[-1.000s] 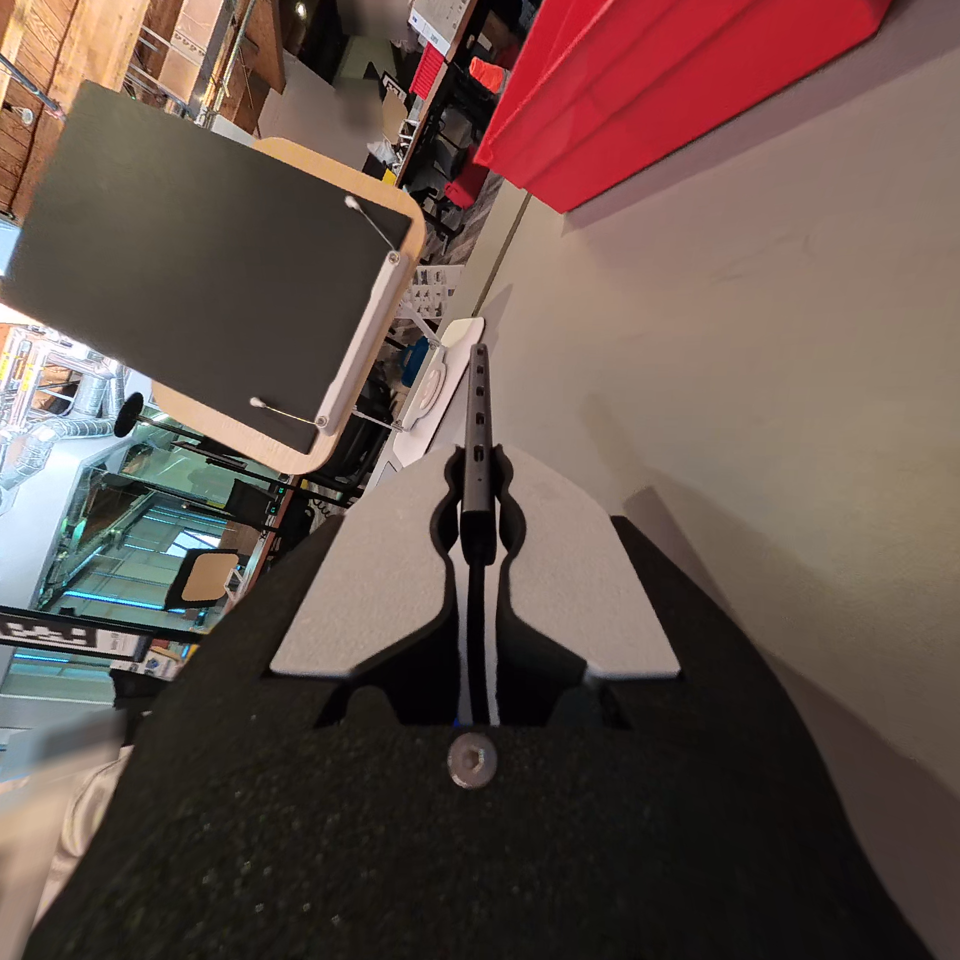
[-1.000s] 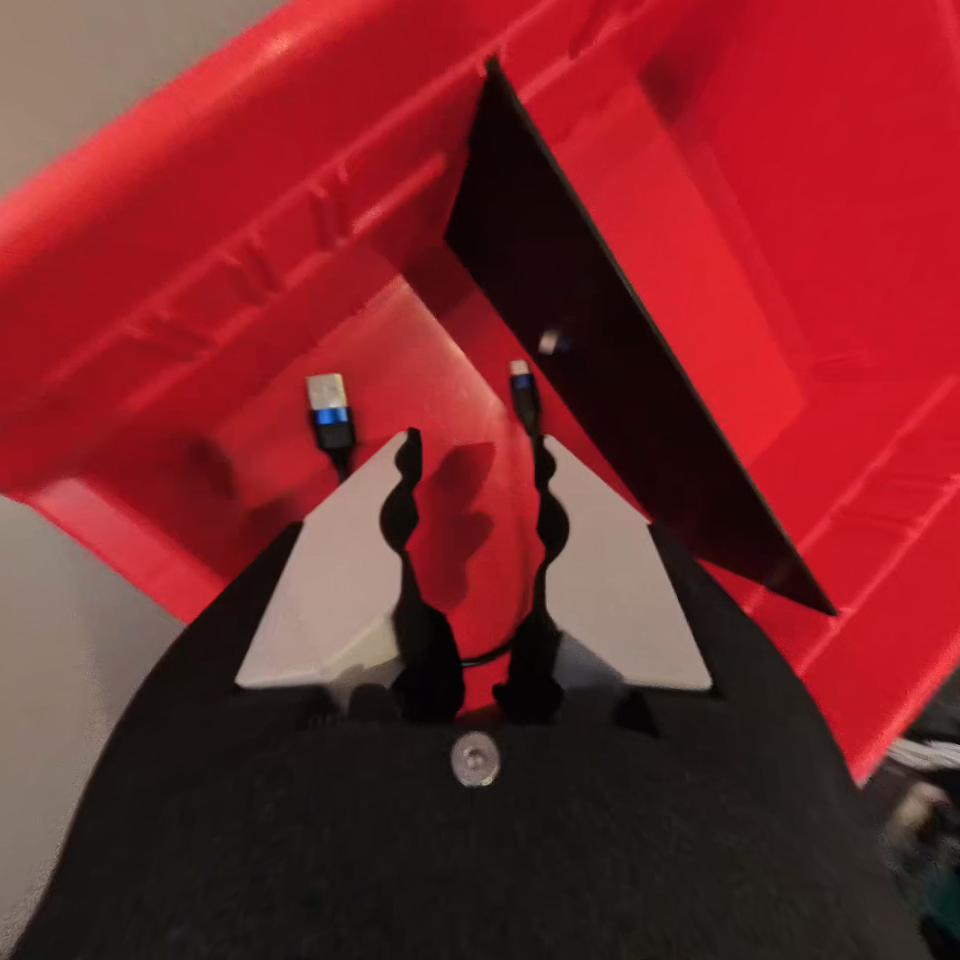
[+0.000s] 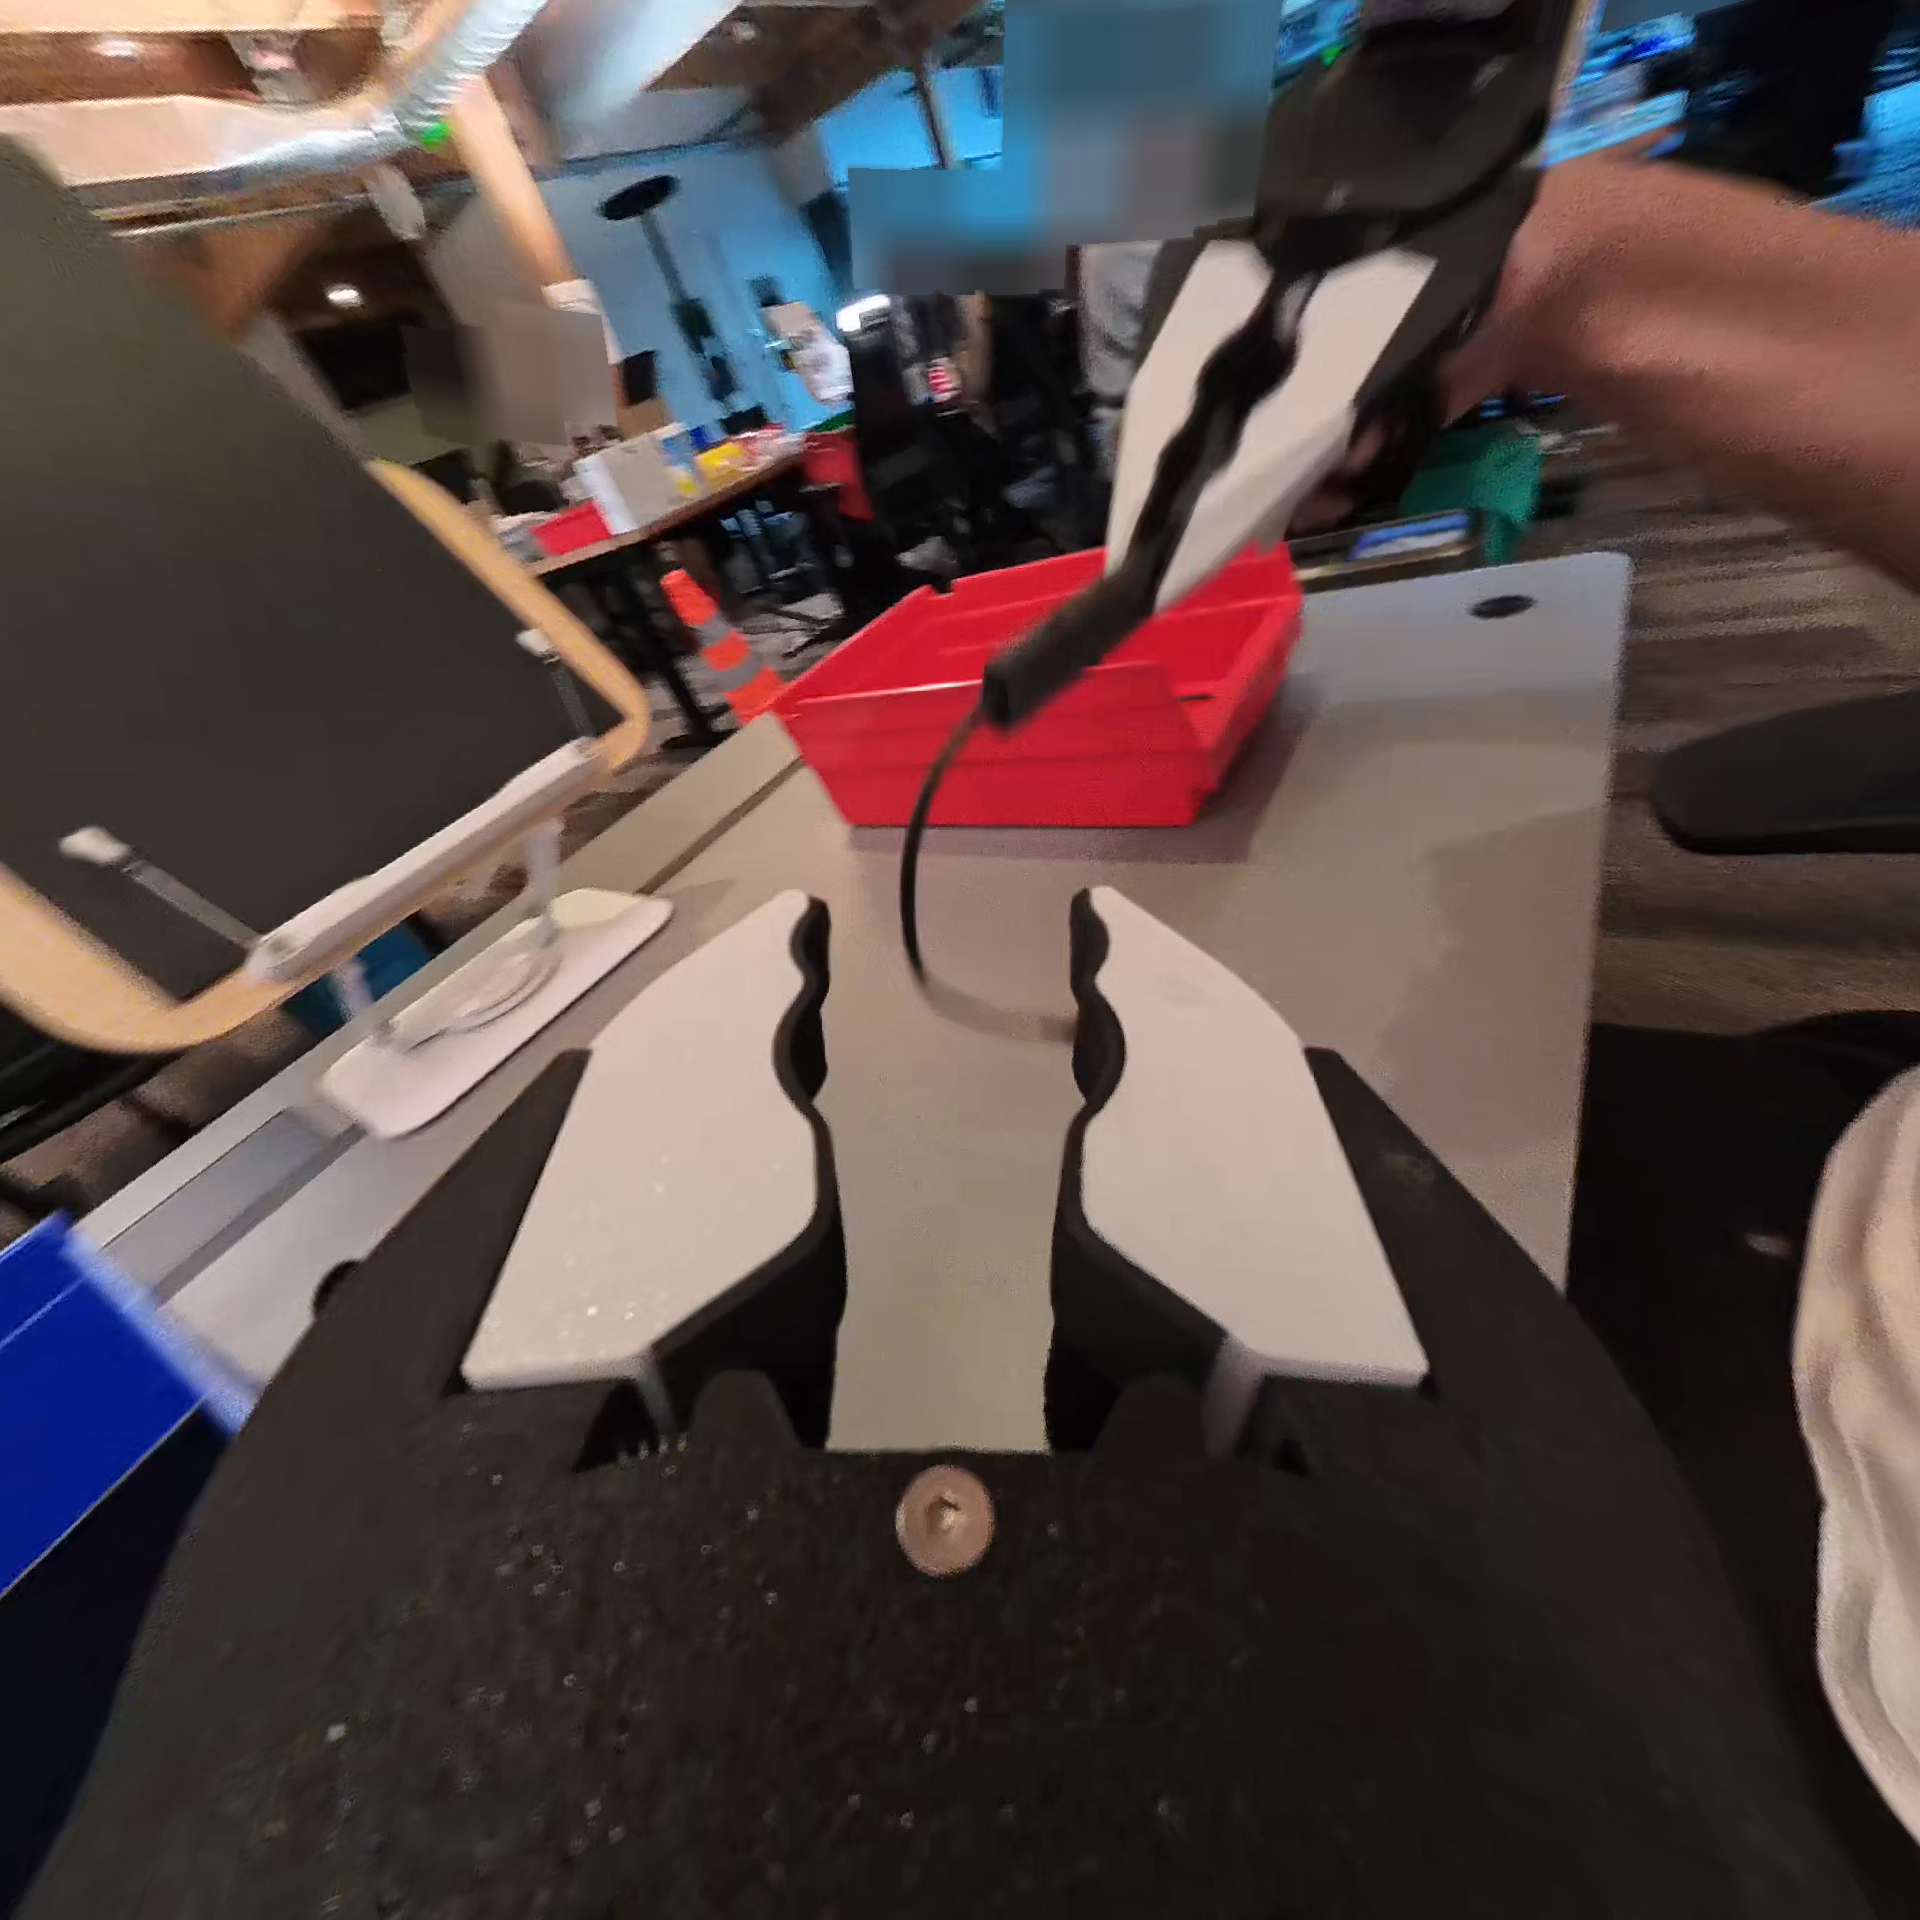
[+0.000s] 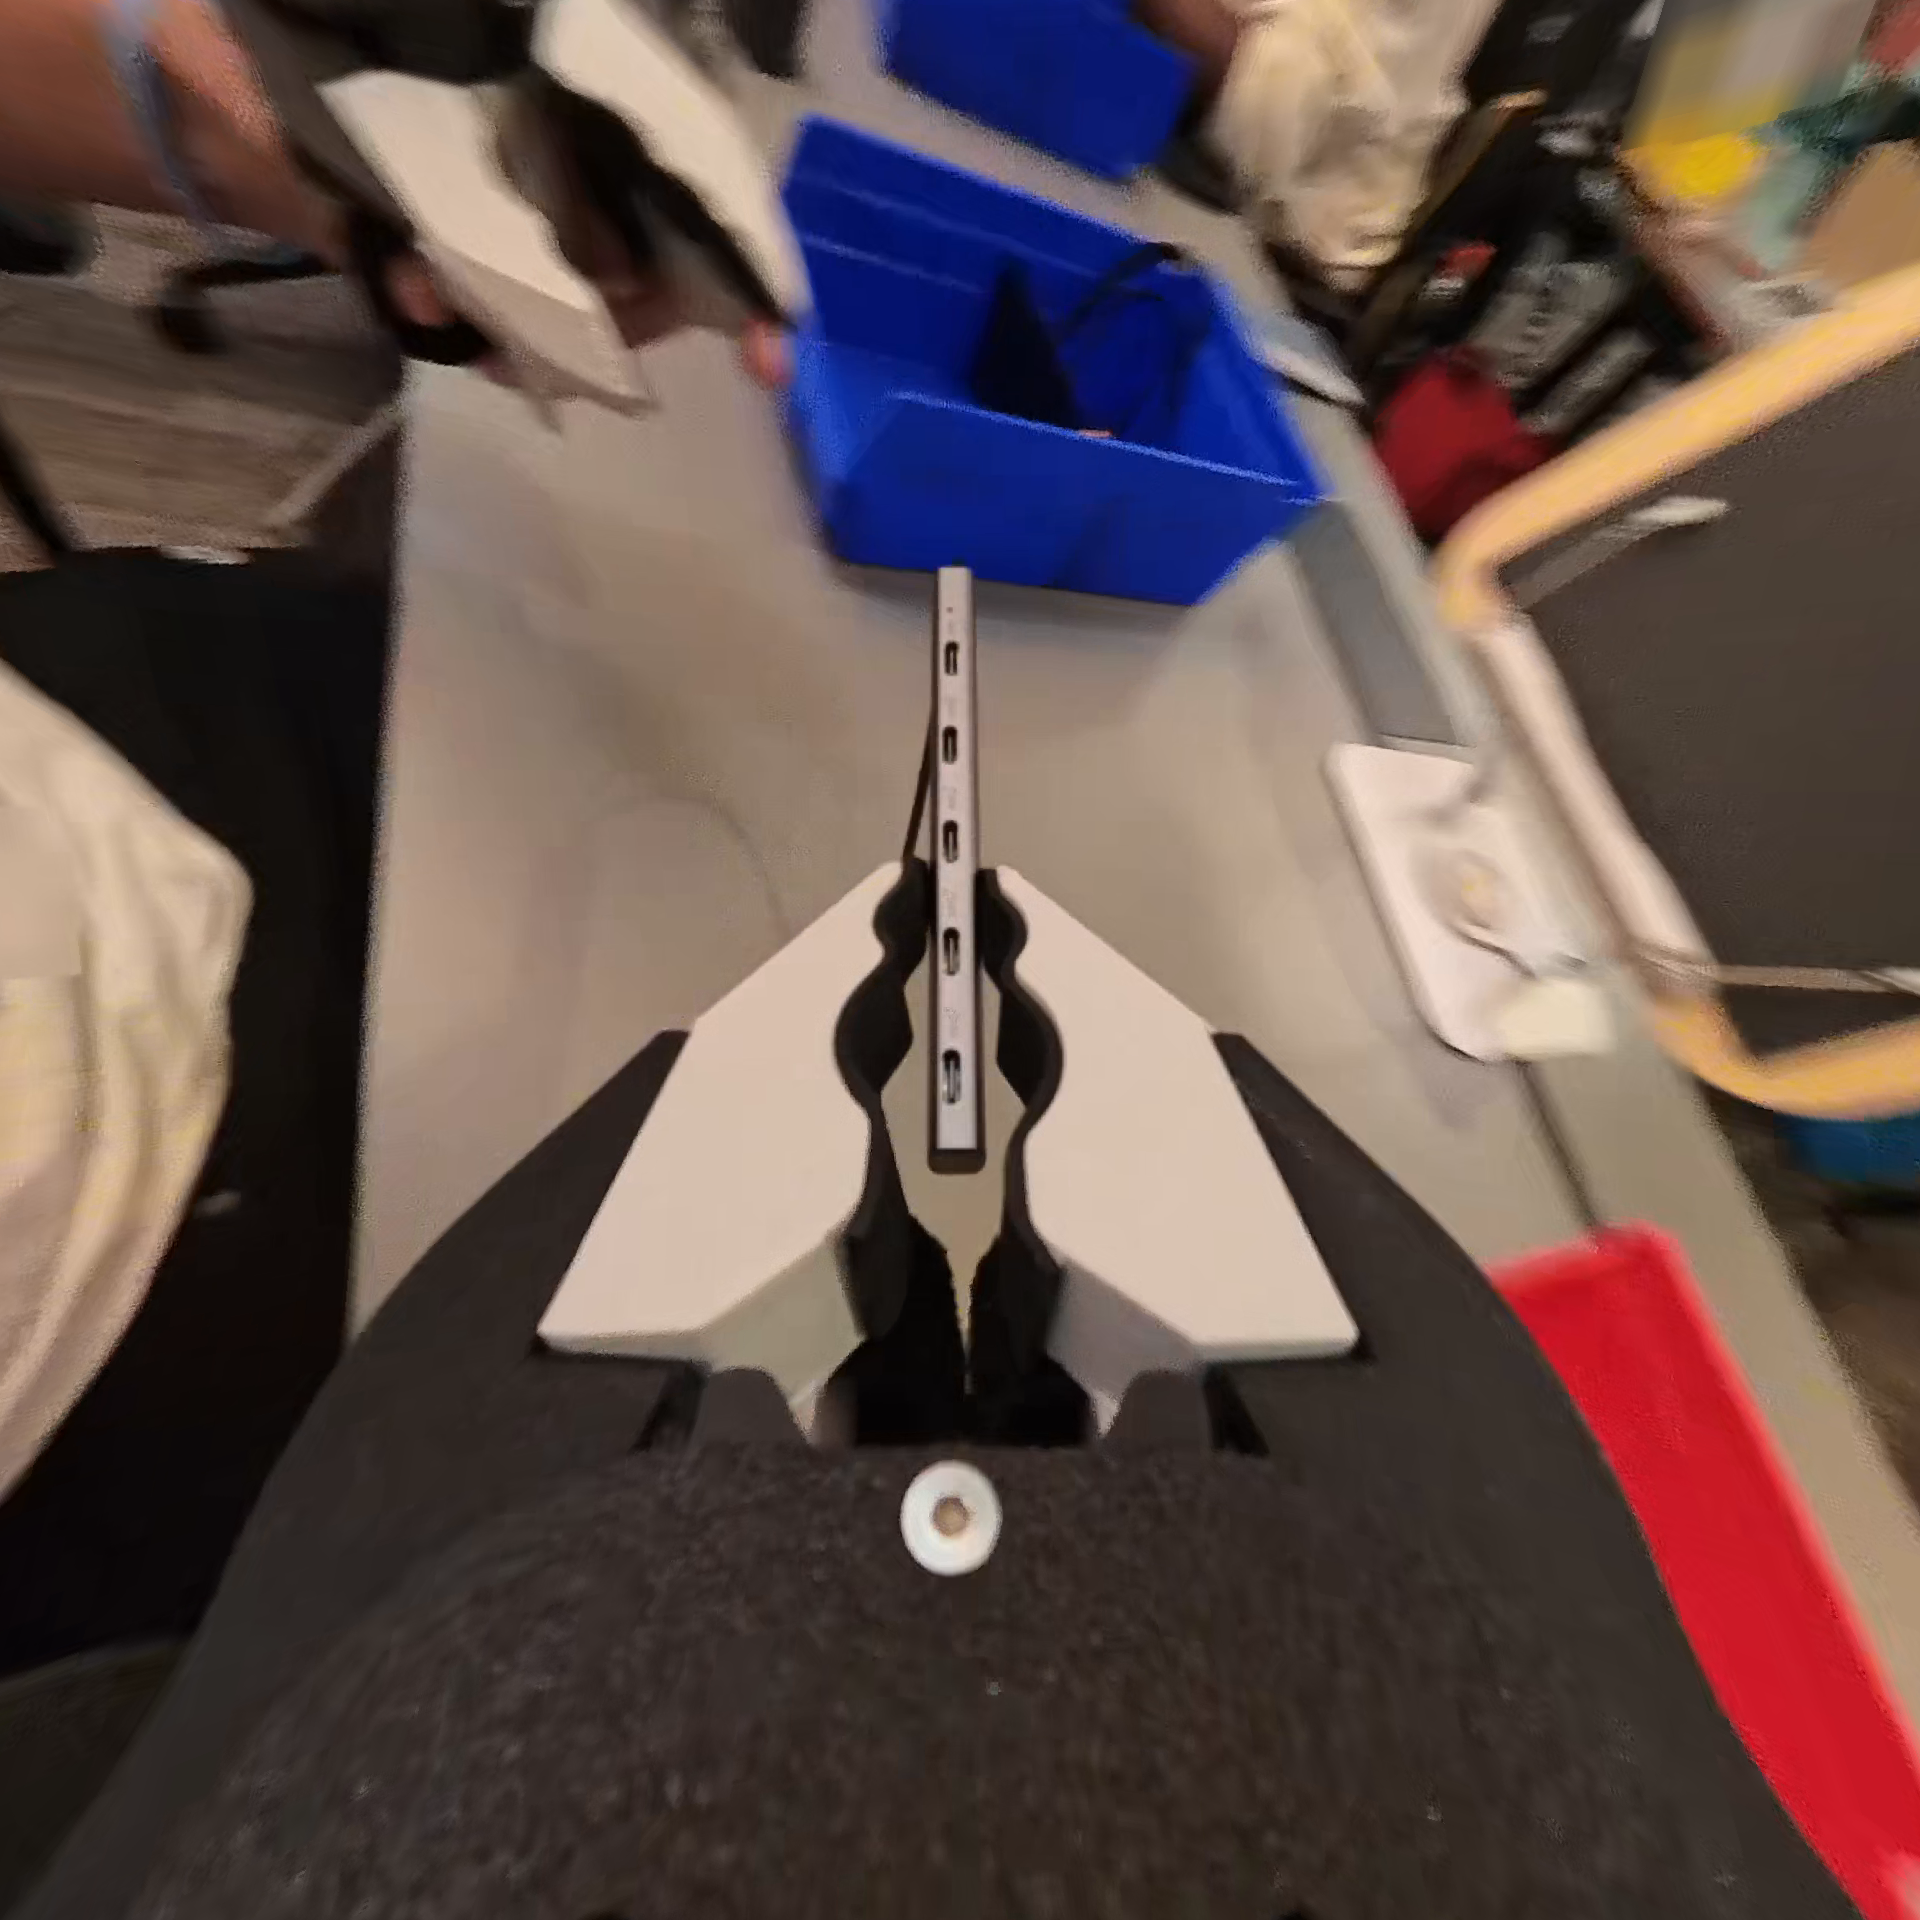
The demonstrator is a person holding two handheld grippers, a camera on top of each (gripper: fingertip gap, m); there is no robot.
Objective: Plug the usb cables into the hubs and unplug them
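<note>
My right gripper (image 4: 954,883) is shut on a slim grey hub (image 4: 956,727) with several ports, held edge-on above the grey table (image 4: 623,727). In the left wrist view the right gripper (image 3: 1143,577) is up at the right, holding the hub (image 3: 1049,649) over the red bin (image 3: 1039,769). The hub's black cable (image 3: 914,831) hangs down to the table. My left gripper (image 3: 948,914) is open and empty above the table, with the cable's end lying between its fingertips. It shows blurred in the right wrist view (image 4: 707,353), at top left.
A blue bin (image 4: 1039,488) with a black cable and a dark item stands ahead of the hub. A black board with a wooden rim (image 3: 260,644) stands on a white base (image 3: 499,997) at the table's edge. A person's hand (image 3: 1662,343) holds the right gripper. Some 15 centimetres of space lies between my two pairs of fingers.
The left gripper held the hub a second ago and is now open and empty. The right gripper was open over the red bin and is now shut on the hub. Both views have swung round.
</note>
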